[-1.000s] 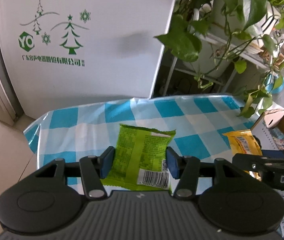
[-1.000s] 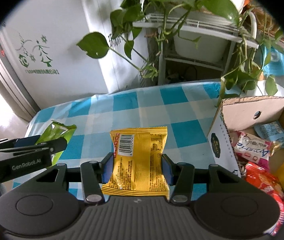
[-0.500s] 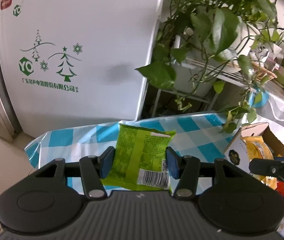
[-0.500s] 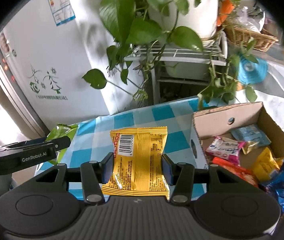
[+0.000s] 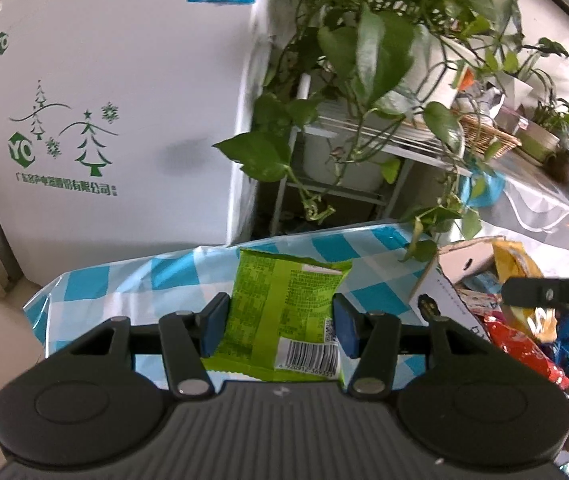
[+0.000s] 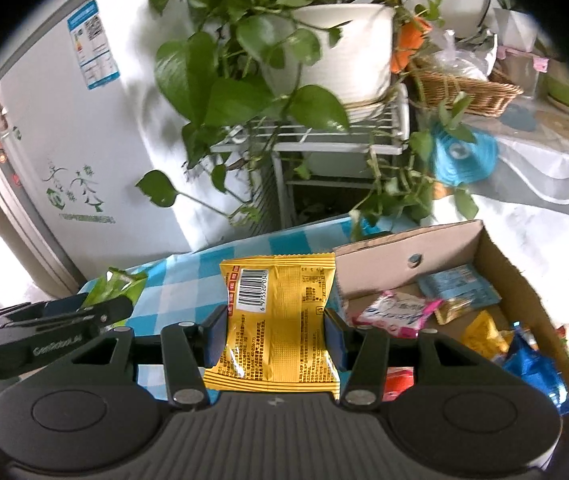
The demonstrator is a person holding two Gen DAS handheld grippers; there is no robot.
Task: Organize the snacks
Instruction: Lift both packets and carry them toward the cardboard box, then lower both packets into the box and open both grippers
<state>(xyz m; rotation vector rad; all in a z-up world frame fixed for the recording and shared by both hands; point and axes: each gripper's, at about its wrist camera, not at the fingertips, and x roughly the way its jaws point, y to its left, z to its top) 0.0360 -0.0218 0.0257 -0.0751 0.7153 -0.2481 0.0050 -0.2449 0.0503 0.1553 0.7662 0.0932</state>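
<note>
My left gripper (image 5: 280, 328) is shut on a green snack packet (image 5: 284, 312) and holds it above the blue-and-white checked table (image 5: 132, 284). My right gripper (image 6: 274, 334) is shut on a yellow snack packet (image 6: 278, 320), held above the table next to the left wall of an open cardboard box (image 6: 376, 256). The box holds several snack packets and also shows in the left wrist view (image 5: 464, 264) at the right. The left gripper shows in the right wrist view (image 6: 48, 332) at the left; the right gripper shows in the left wrist view (image 5: 552, 296) over the box.
A white fridge (image 5: 104, 100) stands behind the table. A potted trailing plant (image 6: 336, 52) on a white rack (image 6: 324, 136) hangs leaves over the table's far edge. A wicker basket (image 6: 464, 88) sits on a counter at the right.
Both grippers have risen with their packets and moved right; the box has come into fuller view. The right gripper now stands over the box's left side.
</note>
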